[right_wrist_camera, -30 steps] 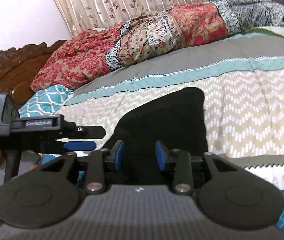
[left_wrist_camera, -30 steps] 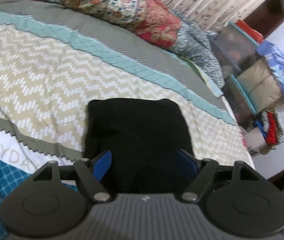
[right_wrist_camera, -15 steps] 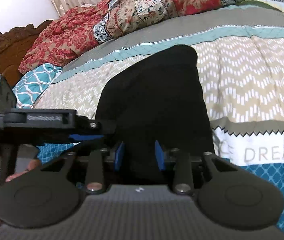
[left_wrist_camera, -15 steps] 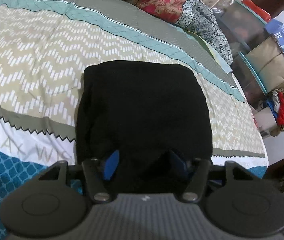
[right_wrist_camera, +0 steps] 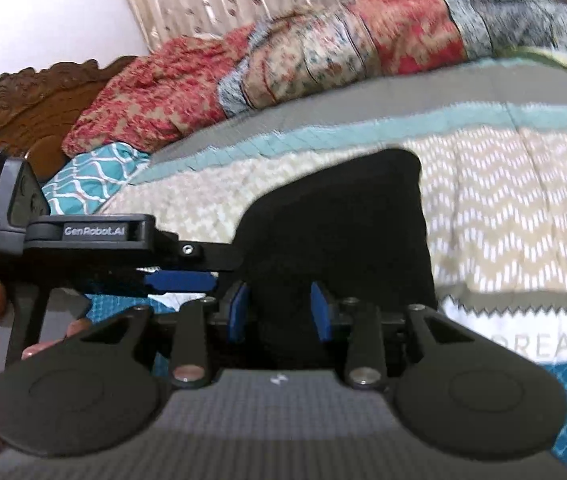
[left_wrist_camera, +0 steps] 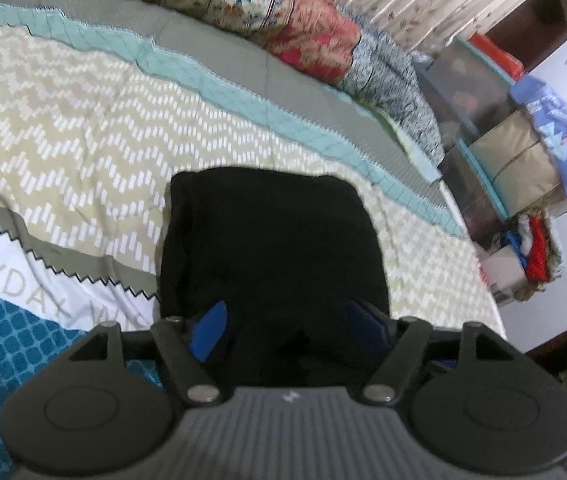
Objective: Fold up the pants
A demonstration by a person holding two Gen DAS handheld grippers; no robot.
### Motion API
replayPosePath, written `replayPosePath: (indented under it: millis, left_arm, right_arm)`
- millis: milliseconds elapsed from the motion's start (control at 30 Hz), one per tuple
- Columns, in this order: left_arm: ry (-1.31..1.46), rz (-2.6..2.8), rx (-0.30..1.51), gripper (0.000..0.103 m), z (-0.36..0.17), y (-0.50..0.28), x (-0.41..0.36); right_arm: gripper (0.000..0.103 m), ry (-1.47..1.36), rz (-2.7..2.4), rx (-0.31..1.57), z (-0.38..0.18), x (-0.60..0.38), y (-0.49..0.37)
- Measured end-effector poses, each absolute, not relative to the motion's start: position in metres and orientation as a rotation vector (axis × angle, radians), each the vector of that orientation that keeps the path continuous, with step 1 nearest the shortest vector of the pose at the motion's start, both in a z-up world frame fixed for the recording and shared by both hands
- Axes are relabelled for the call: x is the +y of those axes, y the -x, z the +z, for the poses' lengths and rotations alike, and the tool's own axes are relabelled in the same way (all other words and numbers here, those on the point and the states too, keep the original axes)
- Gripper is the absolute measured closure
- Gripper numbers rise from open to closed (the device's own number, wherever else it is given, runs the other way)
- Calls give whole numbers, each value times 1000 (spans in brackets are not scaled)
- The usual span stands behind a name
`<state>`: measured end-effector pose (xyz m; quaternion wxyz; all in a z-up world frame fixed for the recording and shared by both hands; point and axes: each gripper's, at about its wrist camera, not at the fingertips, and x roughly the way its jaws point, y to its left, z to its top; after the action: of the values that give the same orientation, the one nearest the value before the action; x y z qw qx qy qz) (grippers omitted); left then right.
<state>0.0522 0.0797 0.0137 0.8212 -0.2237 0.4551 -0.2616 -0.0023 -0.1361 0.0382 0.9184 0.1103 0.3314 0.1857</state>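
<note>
Here black pants (left_wrist_camera: 271, 240) lie folded between the open left claw (left_wrist_camera: 285, 326).

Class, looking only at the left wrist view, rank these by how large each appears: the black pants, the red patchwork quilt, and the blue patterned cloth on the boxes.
1. Black pants, though nearness to the camera inflates them.
2. Red patchwork quilt, cropped by the frame.
3. Blue patterned cloth.

A beige zigzag-patterned bedspread with teal and grey bands (left_wrist_camera: 95, 128) covers the bed, a red floral patchwork quilt (right_wrist_camera: 283, 52) lies bunched beside a carved wooden headboard (right_wrist_camera: 31, 108).
</note>
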Motion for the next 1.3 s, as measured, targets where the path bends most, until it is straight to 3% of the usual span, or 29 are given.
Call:
replayPosePath:
  millis: [233, 500, 767, 900, 1000, 1167, 1300]
  left_arm:
    - [428, -609, 891, 36, 27, -31, 85]
    - [382, -711, 893, 59, 23, -27, 66]
    - [388, -655, 998, 61, -10, -37, 64]
    - [385, -634, 1008, 63, -17, -42, 66]
    - [386, -622, 1017, 63, -20, -48, 67]
    - [386, -609, 1026, 63, -19, -50, 66]
    - [367, -609, 1002, 64, -9, -39, 68]
  right_arm:
    - [64, -299, 347, 650, 53, -159, -23]
    - [67, -330, 413, 707, 58, -153, -68]
    - [68, -376, 445, 911, 12, -129, -115]
    - [100, -284, 353, 938, -3, -123, -122]
    - [103, -327, 349, 968, -6, -127, -127]
    - [101, -309, 358, 981, 4, -128, -124]
    - [86, -288, 410, 920, 27, -123, -118]
